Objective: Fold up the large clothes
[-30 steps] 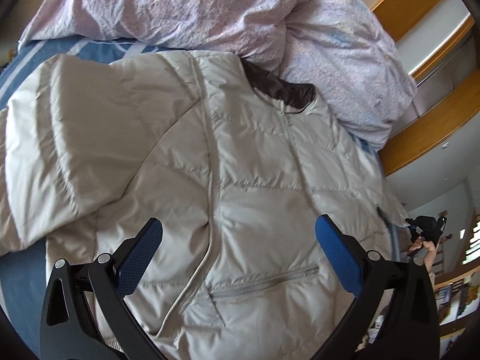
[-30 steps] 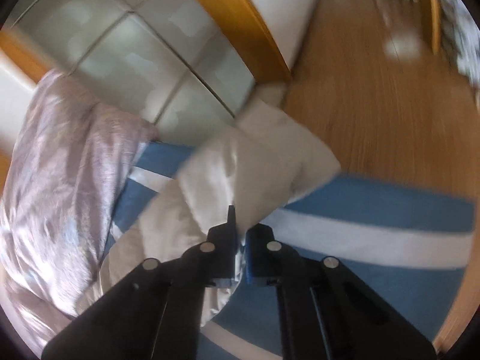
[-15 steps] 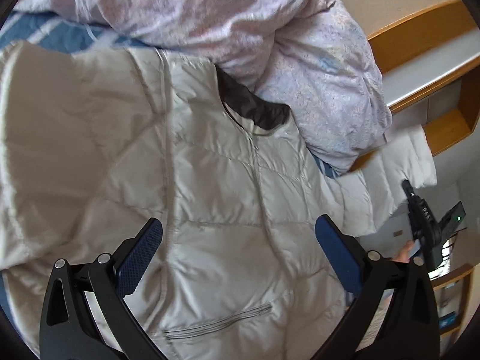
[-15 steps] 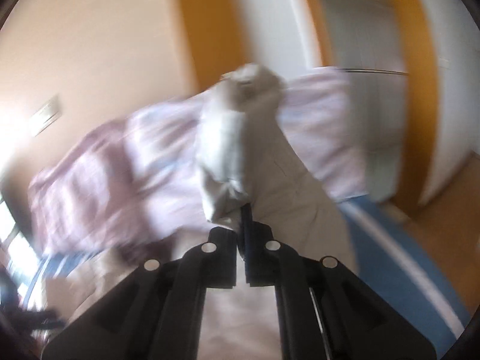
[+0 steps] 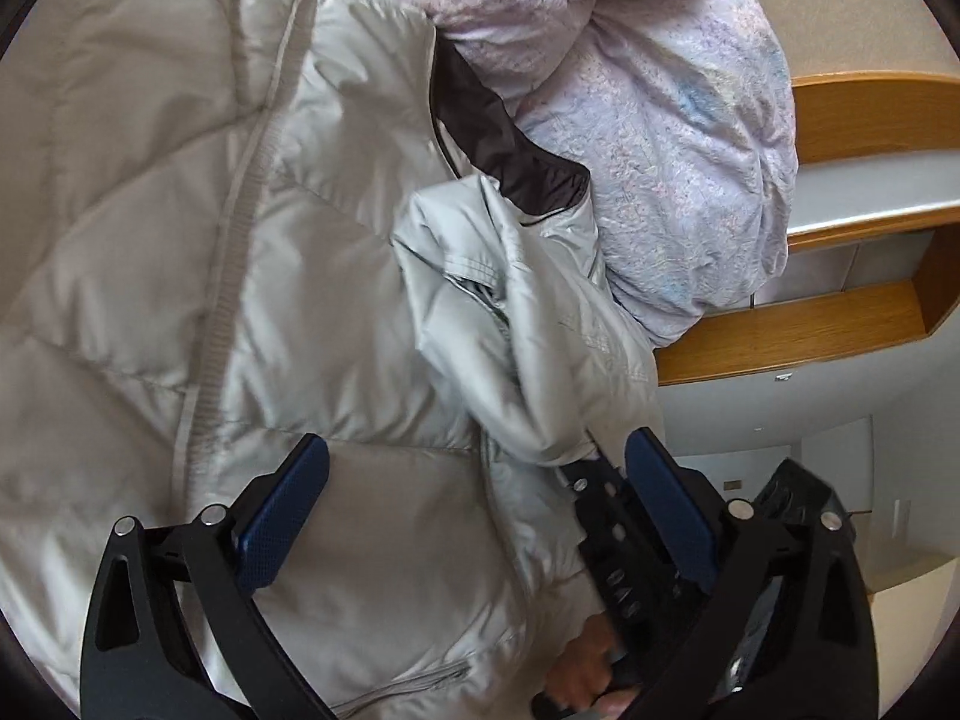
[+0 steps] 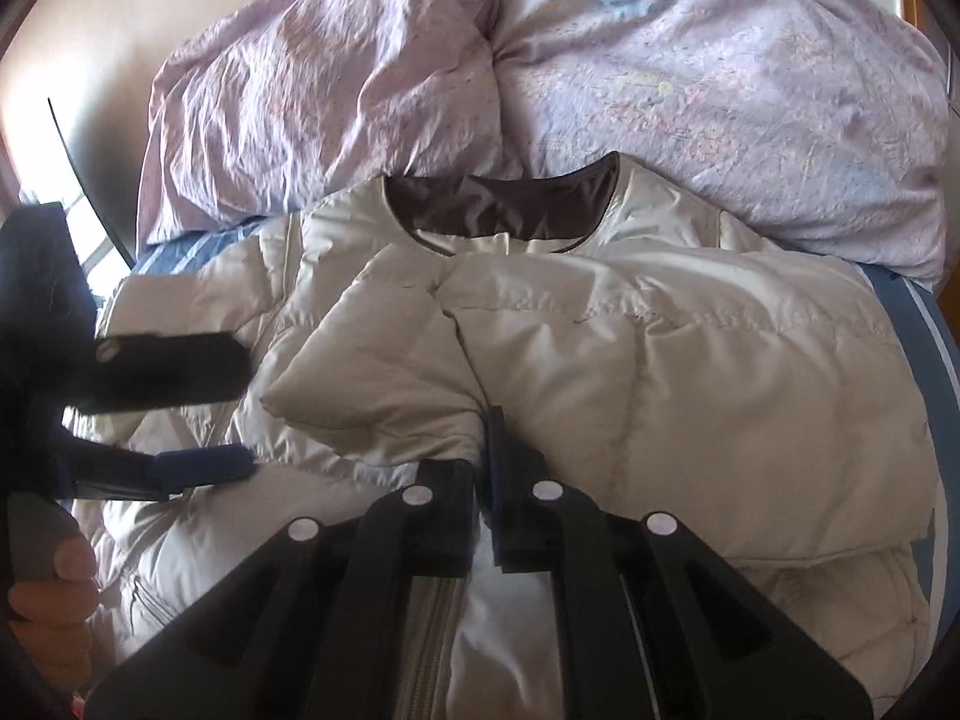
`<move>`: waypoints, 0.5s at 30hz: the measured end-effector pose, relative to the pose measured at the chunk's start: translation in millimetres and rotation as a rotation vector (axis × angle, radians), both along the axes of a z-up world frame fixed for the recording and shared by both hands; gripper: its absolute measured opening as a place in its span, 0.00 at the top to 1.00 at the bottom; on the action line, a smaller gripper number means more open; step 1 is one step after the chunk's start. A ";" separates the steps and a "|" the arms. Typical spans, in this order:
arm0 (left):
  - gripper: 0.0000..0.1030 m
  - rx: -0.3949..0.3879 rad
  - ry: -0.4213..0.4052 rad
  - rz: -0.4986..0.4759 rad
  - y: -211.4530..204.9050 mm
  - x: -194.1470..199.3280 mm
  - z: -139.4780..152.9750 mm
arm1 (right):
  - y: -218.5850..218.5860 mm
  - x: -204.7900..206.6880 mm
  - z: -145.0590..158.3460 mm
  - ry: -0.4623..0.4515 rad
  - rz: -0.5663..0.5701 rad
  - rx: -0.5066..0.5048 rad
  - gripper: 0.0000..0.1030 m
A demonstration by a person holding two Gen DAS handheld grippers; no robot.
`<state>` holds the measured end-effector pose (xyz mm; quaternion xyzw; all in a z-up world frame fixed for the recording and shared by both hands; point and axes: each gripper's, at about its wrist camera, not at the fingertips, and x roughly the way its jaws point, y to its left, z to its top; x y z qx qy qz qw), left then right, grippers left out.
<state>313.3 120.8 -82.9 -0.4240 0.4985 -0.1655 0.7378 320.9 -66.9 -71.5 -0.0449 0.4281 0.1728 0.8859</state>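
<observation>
A beige puffer jacket with a dark brown collar lining lies front-up on the bed; it also shows in the right wrist view. My right gripper is shut on the jacket's right sleeve, which lies folded across the chest below the collar. The same sleeve and the right gripper show in the left wrist view. My left gripper is open and empty, just above the jacket's front; it also shows at the left of the right wrist view.
A crumpled lilac duvet is piled behind the collar, also in the left wrist view. A blue striped bedsheet lies under the jacket. A wooden shelf unit stands beyond the bed.
My right gripper has swung the sleeve up from the bed's edge and laid it across the jacket's chest. My left gripper stays open and has moved closer over the jacket toward the collar.
</observation>
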 end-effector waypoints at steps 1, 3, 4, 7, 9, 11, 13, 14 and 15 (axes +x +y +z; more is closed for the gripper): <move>0.10 -0.017 0.013 0.007 -3.1 3.1 -2.3 | -1.7 -3.2 0.4 0.004 0.016 -0.012 0.91; 0.13 -0.025 0.031 0.016 -7.2 7.4 -6.5 | -3.0 -7.6 -1.4 0.017 0.039 -0.033 0.88; 0.15 -0.024 0.039 0.022 -10.0 10.8 -8.3 | -4.8 -6.5 -3.2 0.026 0.044 -0.036 0.82; 0.23 -0.015 0.051 0.018 -19.7 18.1 -11.7 | -10.6 -16.1 -3.1 0.032 0.059 -0.041 0.40; 0.33 -0.021 0.058 0.014 -24.0 21.3 -13.7 | -12.0 -27.2 2.3 -0.016 0.068 -0.052 0.19; 0.46 -0.030 0.067 0.026 -26.7 24.3 -16.9 | -11.7 -35.3 7.9 -0.044 0.085 -0.062 0.19; 0.72 -0.025 0.072 0.037 -26.2 27.7 -20.4 | -17.9 -39.1 13.9 -0.049 0.079 -0.028 0.19; 0.76 -0.024 0.071 0.038 -25.3 29.7 -21.5 | -23.2 -38.9 16.3 -0.044 0.064 -0.008 0.19; 0.79 -0.021 0.072 0.041 -23.1 30.4 -22.5 | -29.3 -37.3 18.5 -0.038 0.043 0.010 0.19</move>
